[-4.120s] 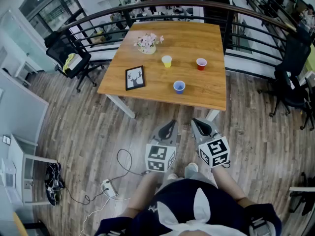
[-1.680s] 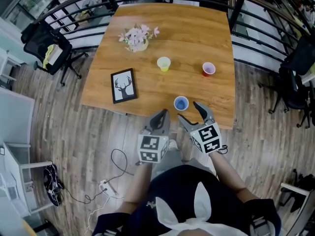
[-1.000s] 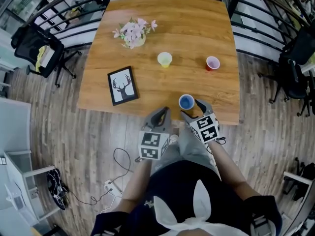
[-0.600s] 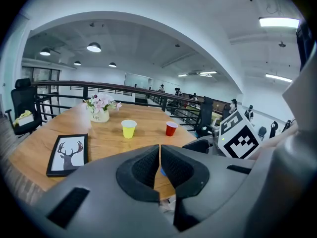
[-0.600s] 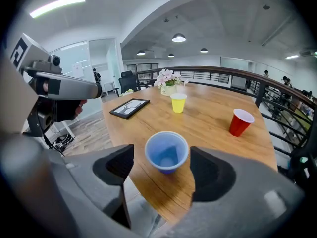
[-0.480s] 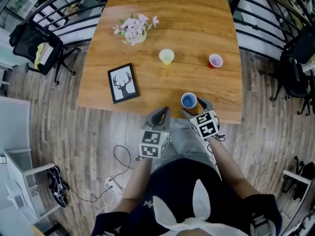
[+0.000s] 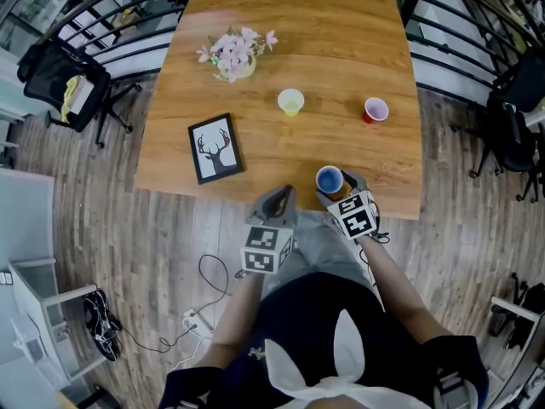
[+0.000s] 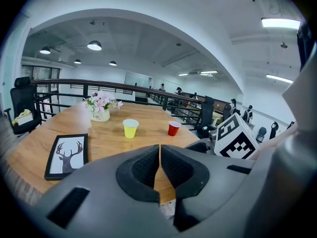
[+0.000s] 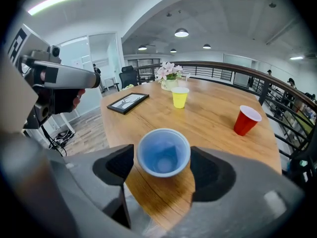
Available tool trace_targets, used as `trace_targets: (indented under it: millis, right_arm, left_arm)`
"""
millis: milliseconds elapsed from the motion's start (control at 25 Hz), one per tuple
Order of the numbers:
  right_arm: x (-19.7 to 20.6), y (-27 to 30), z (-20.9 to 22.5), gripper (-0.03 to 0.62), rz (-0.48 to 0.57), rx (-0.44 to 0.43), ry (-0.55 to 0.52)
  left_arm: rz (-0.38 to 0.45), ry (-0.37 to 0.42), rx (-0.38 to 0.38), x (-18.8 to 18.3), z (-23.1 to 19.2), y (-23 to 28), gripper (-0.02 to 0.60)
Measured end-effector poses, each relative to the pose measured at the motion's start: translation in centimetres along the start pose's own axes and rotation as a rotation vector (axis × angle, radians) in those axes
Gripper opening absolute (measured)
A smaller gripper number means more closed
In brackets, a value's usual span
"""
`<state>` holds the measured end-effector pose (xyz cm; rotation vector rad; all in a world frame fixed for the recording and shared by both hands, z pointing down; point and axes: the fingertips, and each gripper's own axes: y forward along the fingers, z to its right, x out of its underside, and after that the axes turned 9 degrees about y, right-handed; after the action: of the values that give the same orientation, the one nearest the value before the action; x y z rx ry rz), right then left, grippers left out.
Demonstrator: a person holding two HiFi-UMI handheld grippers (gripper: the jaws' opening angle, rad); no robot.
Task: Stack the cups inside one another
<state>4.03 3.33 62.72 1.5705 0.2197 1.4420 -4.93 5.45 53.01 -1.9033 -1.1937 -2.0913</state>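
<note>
Three cups stand apart on the wooden table [image 7: 341, 49]: yellow [image 7: 291, 101], red [image 7: 375, 109] and blue [image 7: 329, 179], the last near the front edge. My right gripper [image 7: 338, 187] is open, with the blue cup [image 9: 163, 151] upright between its wide jaws [image 9: 163, 165]; the pads sit close beside the cup's rim without squeezing it. The yellow cup [image 9: 180, 97] and red cup [image 9: 246, 120] stand farther back. My left gripper [image 7: 281, 196] hovers just off the front edge, left of the blue cup. It [image 8: 160, 165] is shut with nothing in it.
A framed deer picture [image 7: 215, 147] lies flat at the table's front left. A small vase of pink flowers [image 7: 234, 54] stands behind it. A black railing runs past the table's far side, with office chairs on the floor to either side. Cables lie on the floor at lower left.
The person has walked up to the table. The right gripper has come forward and down, and its jaws now flank the blue cup. The left gripper has stayed shut at the table's edge.
</note>
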Motion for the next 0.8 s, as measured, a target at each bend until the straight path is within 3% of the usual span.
trace_targets:
  millis: [360,800]
  right_arm:
    - [0.2,0.3,0.1,0.333,-0.029,-0.005,-0.037]
    - [-3.0,0.6,0.1,0.333,-0.005,-0.019,-0.056]
  left_arm:
    - [0.009,0.001,-0.007,-0.8,-1.2,0.6,0.026]
    - [0.023,-0.028,-0.035,-1.5,-3.8,1.0,0.026]
